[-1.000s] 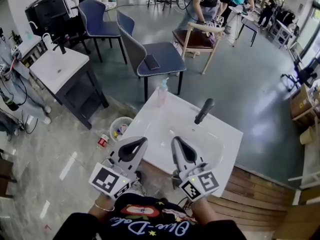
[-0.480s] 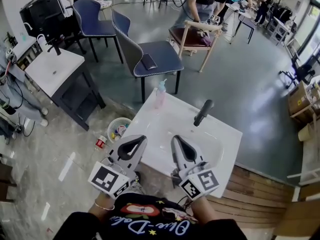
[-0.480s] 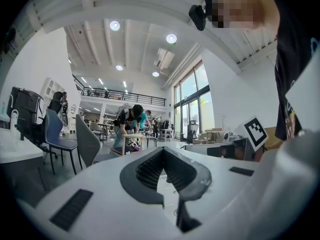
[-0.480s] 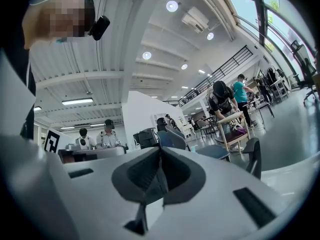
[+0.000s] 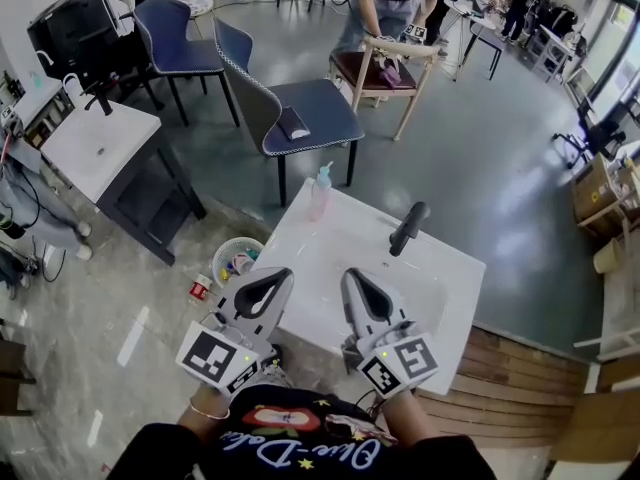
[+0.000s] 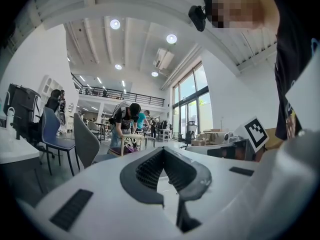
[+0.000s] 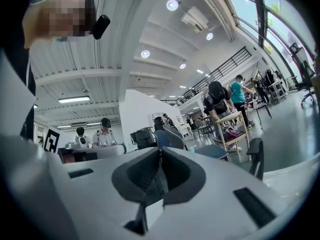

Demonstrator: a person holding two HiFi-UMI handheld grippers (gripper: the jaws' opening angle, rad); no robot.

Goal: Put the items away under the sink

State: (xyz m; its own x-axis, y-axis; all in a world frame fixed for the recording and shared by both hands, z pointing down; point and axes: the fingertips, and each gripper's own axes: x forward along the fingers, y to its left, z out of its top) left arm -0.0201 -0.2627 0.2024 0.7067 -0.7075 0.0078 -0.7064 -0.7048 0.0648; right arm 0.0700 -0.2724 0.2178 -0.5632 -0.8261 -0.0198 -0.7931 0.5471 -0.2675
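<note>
A white sink basin on a cabinet stands just ahead of me, with a black faucet at its back. A pink soap bottle is on its far left corner. My left gripper hovers over the basin's near left edge, jaws shut on nothing. My right gripper is beside it over the bowl, also shut and empty. In the left gripper view the left gripper's pads meet at the tip. The right gripper view shows the right gripper's pads likewise closed, with the faucet to the right.
On the floor left of the sink are a white basket holding small items and a red can. A second sink unit stands far left. Blue chairs and a wooden chair are behind, with people beyond. A wooden platform lies right.
Both grippers have crept slightly towards the sink along with the head view. Their jaws stay shut and empty.
</note>
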